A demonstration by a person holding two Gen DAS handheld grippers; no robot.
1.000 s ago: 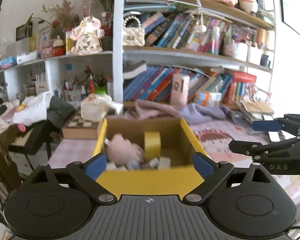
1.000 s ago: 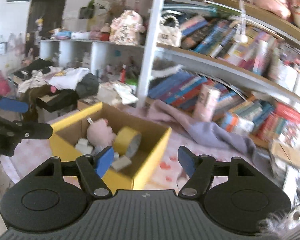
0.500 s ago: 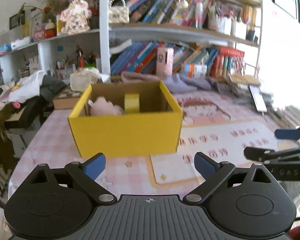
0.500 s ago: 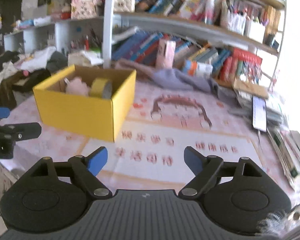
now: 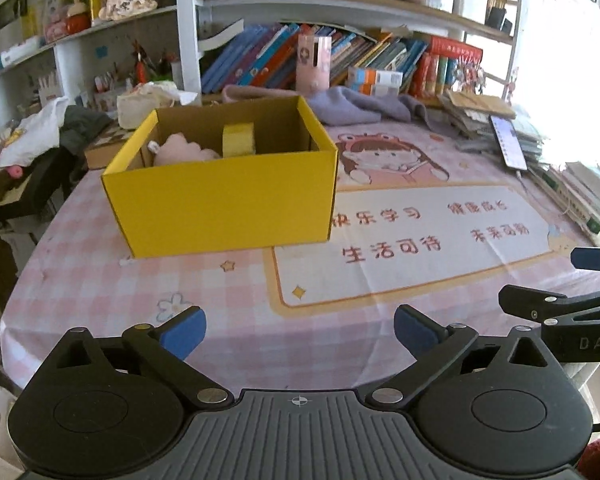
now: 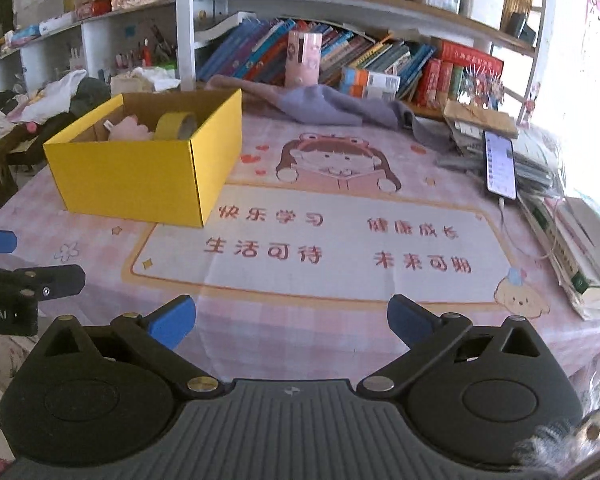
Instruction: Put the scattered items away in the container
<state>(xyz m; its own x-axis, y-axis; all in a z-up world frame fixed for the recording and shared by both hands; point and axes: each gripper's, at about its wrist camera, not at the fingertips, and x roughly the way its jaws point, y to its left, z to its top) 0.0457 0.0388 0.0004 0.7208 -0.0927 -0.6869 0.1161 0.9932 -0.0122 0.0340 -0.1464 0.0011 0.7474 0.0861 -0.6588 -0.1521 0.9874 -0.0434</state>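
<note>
A yellow cardboard box stands on the pink checked tablecloth, left of the middle. Inside it I see a pink plush toy and a roll of yellow tape standing on edge; anything lower in the box is hidden by its wall. My left gripper hovers over the near table edge, well short of the box, jaws opening with nothing between them. My right gripper hangs to its right over the printed mat, jaws also opening and empty.
A phone lies on stacked books and papers along the table's right edge. A grey cloth is bunched at the back, below crowded bookshelves. Clothes are piled on a chair left of the table.
Both grippers have pulled back and down from just above the box to the near table edge. The right jaws have spread wider. The box and its contents have not moved.
</note>
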